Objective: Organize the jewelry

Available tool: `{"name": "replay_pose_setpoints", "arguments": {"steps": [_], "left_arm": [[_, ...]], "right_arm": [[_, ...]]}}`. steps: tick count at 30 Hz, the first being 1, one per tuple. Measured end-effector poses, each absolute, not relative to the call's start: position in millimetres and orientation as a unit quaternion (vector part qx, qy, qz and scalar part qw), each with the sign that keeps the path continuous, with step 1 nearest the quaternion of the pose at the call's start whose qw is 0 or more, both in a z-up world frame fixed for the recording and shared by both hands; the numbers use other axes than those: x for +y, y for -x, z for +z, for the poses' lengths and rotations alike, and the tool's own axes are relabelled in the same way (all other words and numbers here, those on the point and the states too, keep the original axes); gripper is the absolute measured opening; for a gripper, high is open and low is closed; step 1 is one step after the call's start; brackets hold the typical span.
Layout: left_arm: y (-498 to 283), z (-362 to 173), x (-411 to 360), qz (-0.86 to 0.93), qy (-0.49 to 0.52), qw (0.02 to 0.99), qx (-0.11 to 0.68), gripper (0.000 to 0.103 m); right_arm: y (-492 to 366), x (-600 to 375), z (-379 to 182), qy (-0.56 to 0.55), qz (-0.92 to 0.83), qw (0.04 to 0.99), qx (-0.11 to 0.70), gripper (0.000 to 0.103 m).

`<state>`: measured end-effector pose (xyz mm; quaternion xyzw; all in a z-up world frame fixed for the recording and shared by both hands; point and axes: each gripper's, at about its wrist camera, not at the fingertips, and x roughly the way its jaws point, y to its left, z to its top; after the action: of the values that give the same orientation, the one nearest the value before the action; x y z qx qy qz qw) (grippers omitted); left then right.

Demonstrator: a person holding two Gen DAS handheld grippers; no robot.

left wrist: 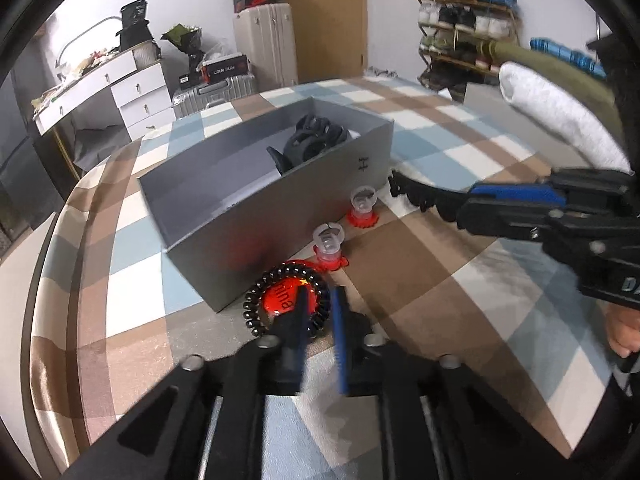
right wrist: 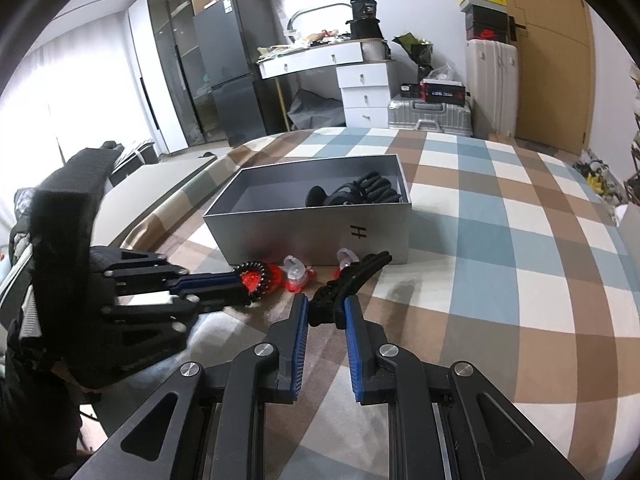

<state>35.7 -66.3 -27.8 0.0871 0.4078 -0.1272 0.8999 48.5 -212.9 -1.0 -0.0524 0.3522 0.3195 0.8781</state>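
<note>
Black and toothed, a plastic hair claw [right wrist: 352, 280] sits clamped between the right tongs [right wrist: 326, 312], its far end pointing at the grey box [right wrist: 316, 236] just ahead. The left tongs [left wrist: 320, 300] close on a coiled black band [left wrist: 256, 300] ringing a glossy red disc [left wrist: 286, 298]. Two clear cups on red bases [left wrist: 328, 246] stand beyond, against the box wall. More black pieces [right wrist: 356, 192] lie inside it, on a checked cloth [right wrist: 500, 240].
</note>
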Motion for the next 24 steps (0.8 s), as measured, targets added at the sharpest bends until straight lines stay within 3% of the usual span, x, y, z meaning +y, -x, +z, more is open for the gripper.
{"name": "replay_pose_setpoints", "arguments": {"steps": [1, 3, 6, 7, 9, 10, 24], "left_arm": [[-37, -29, -68, -0.129, -0.09, 0.899, 0.41, 0.025], [-38, -31, -70, -0.125, -0.098, 0.897, 0.412, 0.045], [-40, -34, -76, -0.11, -0.123, 0.895, 0.414, 0.046], [-41, -36, -77, -0.109, -0.127, 0.893, 0.419, 0.045], [-42, -37, -78, -0.101, -0.133, 0.892, 0.419, 0.012], [-42, -36, -79, -0.094, -0.141, 0.893, 0.417, 0.005], [-18, 13, -42, -0.127, -0.026, 0.928, 0.35, 0.005]], "right_arm": [[-48, -213, -1, 0.052, 0.32, 0.878, 0.352, 0.017], [-48, -213, 0, 0.05, 0.318, 0.879, 0.352, 0.017], [-47, -215, 1, 0.049, 0.317, 0.88, 0.351, 0.017], [-48, -216, 1, 0.048, 0.317, 0.88, 0.351, 0.017], [-49, -218, 1, 0.045, 0.315, 0.88, 0.352, 0.017], [-50, -219, 1, 0.044, 0.315, 0.88, 0.353, 0.017], [-49, -220, 14, 0.02, 0.337, 0.881, 0.33, 0.017]]}}
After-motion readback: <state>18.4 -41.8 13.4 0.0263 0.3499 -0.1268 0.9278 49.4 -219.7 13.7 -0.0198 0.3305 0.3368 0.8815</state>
